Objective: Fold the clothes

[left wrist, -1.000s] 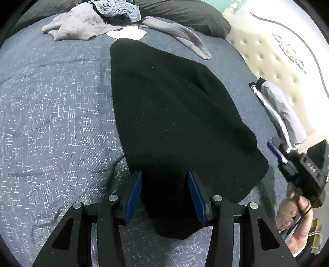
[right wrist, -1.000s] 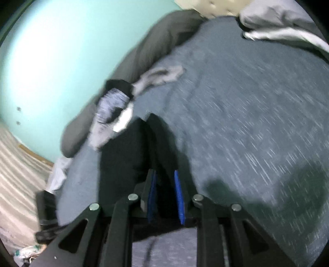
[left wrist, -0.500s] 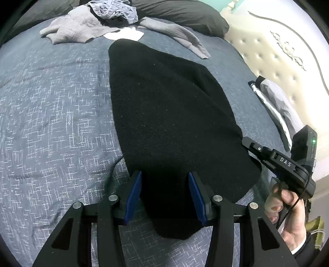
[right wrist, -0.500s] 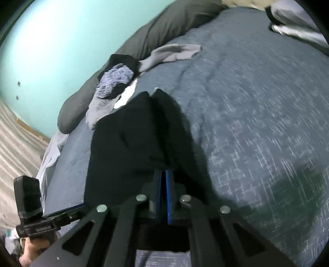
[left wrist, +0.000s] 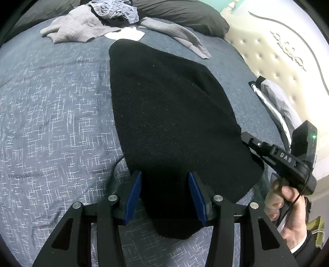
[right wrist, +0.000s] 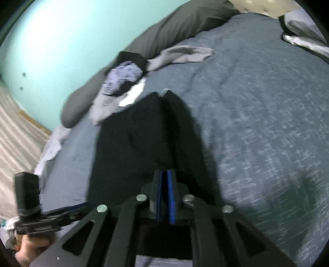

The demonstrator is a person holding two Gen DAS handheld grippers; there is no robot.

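Black garment (left wrist: 170,127) lies flat on grey-blue bedspread (left wrist: 55,127), long axis running near to far, near end between the left gripper (left wrist: 165,195) fingers. Left gripper jaws spread wide, holding nothing. Right gripper (right wrist: 164,184) pinched tight on the garment's right edge, cloth lifted into a ridge. Pile of grey clothes (left wrist: 82,28) sits at far end, near dark pillow (left wrist: 185,14).
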